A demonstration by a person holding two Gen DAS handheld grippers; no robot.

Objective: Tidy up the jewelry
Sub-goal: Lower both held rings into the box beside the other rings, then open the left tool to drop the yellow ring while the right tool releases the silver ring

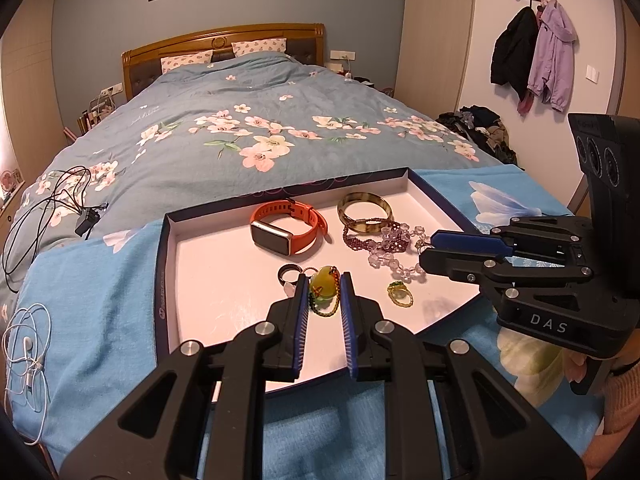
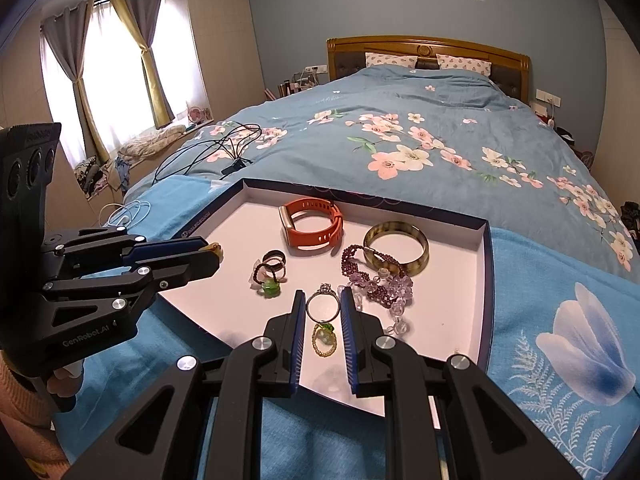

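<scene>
left gripper [image 1: 324, 290] clamps yellow-green pendant [image 1: 323, 285] | right gripper [image 2: 323, 308] clamps silver ring [image 2: 322, 305] | both over tray [image 1: 208, 272], near edge

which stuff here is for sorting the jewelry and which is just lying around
For the job: tray, orange watch, bangle, purple beads, dark ring, yellow pendant, silver ring.
Lying about: black cable, white earphones, jackets.
</scene>
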